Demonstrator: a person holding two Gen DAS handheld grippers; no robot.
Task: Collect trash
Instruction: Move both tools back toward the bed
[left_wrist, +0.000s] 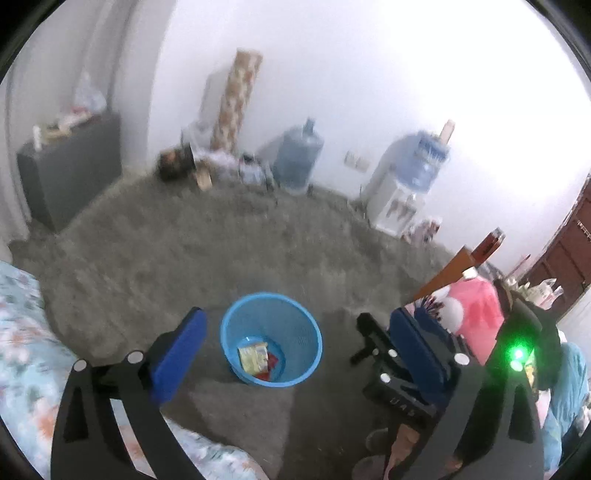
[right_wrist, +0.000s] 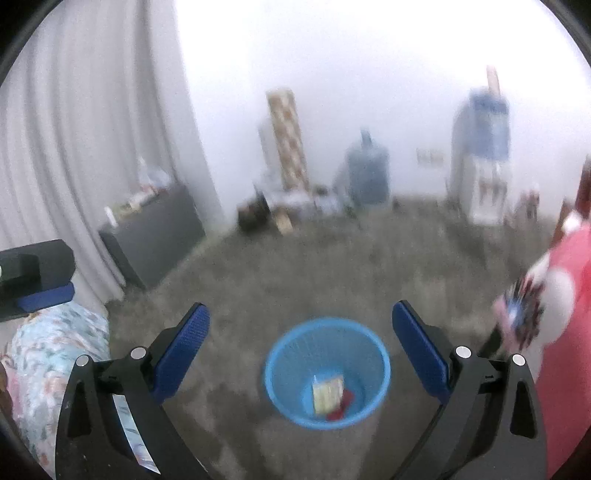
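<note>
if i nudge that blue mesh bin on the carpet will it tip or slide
The blue mesh bin likely tips rather than slides: it narrows toward its base and stands on shaggy carpet. It probably weighs little, since it looks like thin plastic mesh holding only a yellow packet and a red scrap. The wall may flex if squeezed.

A grey shaggy carpet (left_wrist: 229, 251) covers the floor across the middle of both views, and a blue mesh basket (left_wrist: 271, 339) stands on it at lower centre, with a yellow packet (left_wrist: 253, 356) and a red wrapper (left_wrist: 271, 363) inside. Along the far wall at the top stand a dark cabinet (left_wrist: 70, 170), a big water bottle (left_wrist: 297, 158) and a water dispenser (left_wrist: 397, 192). A floral bedspread (left_wrist: 26, 343) lies at lower left.
</note>
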